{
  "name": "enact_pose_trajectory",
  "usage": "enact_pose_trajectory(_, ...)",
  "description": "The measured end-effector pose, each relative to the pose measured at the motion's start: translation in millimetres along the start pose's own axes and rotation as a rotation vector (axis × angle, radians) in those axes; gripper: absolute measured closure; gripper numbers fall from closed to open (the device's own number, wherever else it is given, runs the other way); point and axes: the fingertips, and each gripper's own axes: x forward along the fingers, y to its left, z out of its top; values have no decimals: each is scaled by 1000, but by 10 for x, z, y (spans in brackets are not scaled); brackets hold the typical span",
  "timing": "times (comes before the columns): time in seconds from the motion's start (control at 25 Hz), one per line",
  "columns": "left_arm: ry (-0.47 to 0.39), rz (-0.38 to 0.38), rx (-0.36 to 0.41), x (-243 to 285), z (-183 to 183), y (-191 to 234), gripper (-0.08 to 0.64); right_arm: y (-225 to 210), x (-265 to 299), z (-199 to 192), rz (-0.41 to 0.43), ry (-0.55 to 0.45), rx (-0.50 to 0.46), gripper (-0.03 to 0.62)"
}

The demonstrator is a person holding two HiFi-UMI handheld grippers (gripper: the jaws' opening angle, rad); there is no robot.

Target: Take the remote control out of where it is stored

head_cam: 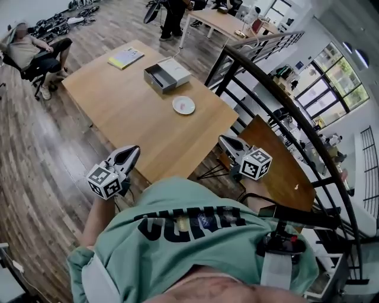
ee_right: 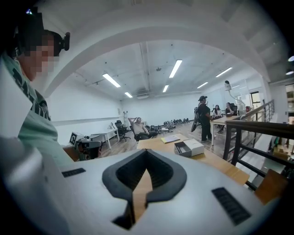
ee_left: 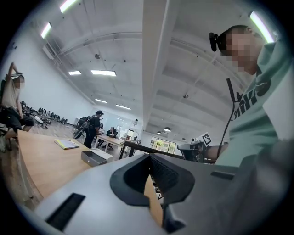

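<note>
A small storage box [head_cam: 167, 76], white with a grey drawer pulled out toward the left, stands at the far side of the wooden table [head_cam: 130, 112]. The box also shows in the left gripper view [ee_left: 94, 157] and the right gripper view [ee_right: 192, 147]. No remote control is visible in any view. My left gripper [head_cam: 134, 150] is held at the table's near edge, close to my body, shut and empty. My right gripper [head_cam: 223, 140] hovers just off the table's near right corner, shut with nothing between its tips [ee_right: 146, 155]. The left gripper's tips [ee_left: 148, 157] meet as well.
A yellow-green book [head_cam: 125, 57] lies at the table's far left and a white plate [head_cam: 183, 105] lies nearer than the box. A black stair railing [head_cam: 278, 94] curves along the right, with a smaller wooden table [head_cam: 284, 171] beyond it. One person sits at the back left [head_cam: 29, 50] and another stands behind the table [head_cam: 172, 18].
</note>
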Motion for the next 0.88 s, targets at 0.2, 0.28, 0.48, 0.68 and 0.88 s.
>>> enact_pose_trajectory(0.2, -4, 146, -51, -357, -246, 363, 565, -40, 585, 69, 110, 56, -47, 588)
enact_pose_trajectory(0.28, -6, 211, -70, -483, -307, 421, 565, -19, 779, 49, 171, 70, -48, 588)
enact_pose_trajectory(0.48, -24, 344, -51, -389, -226, 498, 565, -178, 1316, -81, 338, 105, -51, 588)
enact_pose_trajectory(0.68, -29, 510, -96, -52, -225, 561, 565, -583, 1818, -214, 500, 113, -90, 588)
enact_pose_trajectory(0.88, -8, 584, -152, 473, -34, 575, 565, -966, 2129, -281, 613, 94, -69, 588)
